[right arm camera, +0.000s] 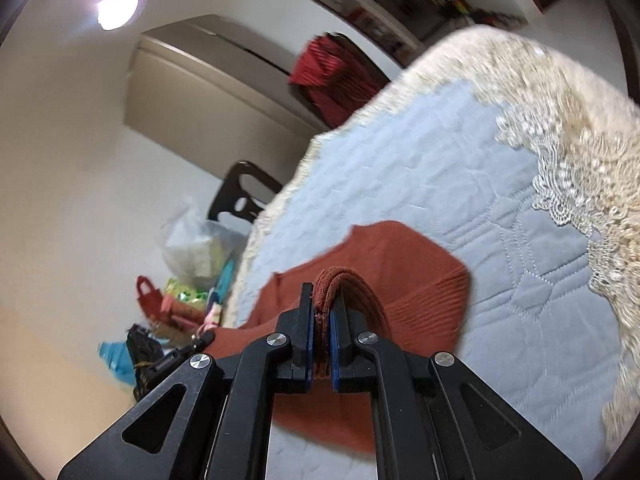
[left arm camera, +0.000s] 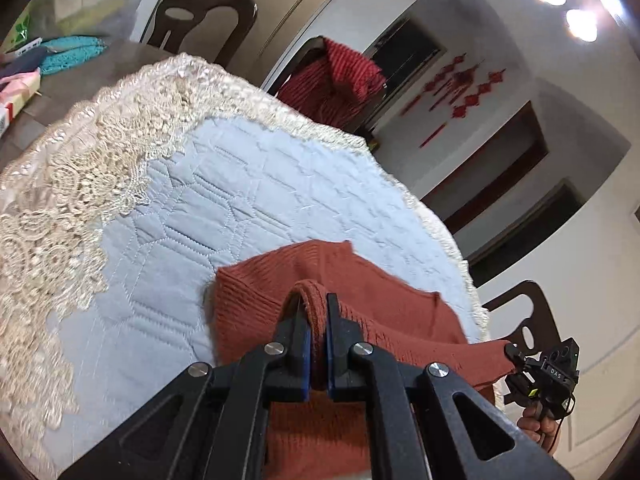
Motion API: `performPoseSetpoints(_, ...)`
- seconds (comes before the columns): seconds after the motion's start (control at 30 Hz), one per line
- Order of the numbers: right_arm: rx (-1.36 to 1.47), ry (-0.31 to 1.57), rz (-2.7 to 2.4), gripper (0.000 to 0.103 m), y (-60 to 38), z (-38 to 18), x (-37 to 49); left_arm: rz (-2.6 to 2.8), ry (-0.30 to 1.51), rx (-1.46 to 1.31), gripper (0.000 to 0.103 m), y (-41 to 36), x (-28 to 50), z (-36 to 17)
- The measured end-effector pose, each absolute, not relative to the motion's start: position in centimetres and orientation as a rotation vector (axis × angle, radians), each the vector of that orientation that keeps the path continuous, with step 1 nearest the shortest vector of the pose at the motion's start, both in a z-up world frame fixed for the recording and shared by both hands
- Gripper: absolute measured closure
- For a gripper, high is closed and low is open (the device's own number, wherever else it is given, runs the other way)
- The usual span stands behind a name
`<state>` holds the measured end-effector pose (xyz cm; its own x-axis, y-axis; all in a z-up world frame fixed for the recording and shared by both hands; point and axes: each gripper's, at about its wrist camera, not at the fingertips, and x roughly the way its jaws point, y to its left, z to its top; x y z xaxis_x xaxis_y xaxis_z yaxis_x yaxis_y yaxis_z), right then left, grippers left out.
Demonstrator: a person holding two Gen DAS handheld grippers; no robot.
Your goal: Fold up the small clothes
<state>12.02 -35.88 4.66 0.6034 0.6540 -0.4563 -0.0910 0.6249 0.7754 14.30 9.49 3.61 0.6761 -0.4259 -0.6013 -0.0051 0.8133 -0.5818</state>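
Pinching a rolled edge of the rust-red knit garment between its blue pads, my left gripper is clamped tight on the cloth, and my right gripper is doing the same on another bunched stretch of that edge. I am holding both grips near each other along one hem, I judge, so the piece hangs between them as a straight line that I can lay over for a fold. Most of the garment is draping from the jaws onto the pale blue quilted cover, with one ribbed end spreading flat ahead of the right gripper. Out from there, the quilted area is lying bare in front of both grippers, giving me open room to carry the edge forward. I am watching the cream lace border ringing that cover, since its loops could snag, and the fringed table edge close to the garment's side, beyond which dark chairs are standing.
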Motion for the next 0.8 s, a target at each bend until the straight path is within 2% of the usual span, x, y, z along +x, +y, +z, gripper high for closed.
performPoseSetpoints(0.57,0.865,0.945,0.392,0.094,-35.4,0.8,17.5,-0.232,0.918,-0.681,0.093,9.6,19.2,1.1)
performPoseSetpoints(0.67,0.904,0.947,0.371,0.081,-35.8,0.5,18.2,-0.224,0.901,-0.733,0.082,10.3,19.4,1.2)
performPoseSetpoints(0.7,0.914,0.937,0.365,0.075,-36.0,0.6,18.4,-0.205,0.876,-0.727,0.07,10.5,19.3,1.5)
performPoseSetpoints(0.73,0.923,0.924,0.359,0.065,-36.3,0.7,18.5,-0.192,0.855,-0.721,0.064,10.7,19.2,1.7)
performPoseSetpoints(0.8,0.922,0.892,0.349,0.062,-36.6,1.1,18.5,-0.172,0.83,-0.7,0.064,10.8,18.9,2.4)
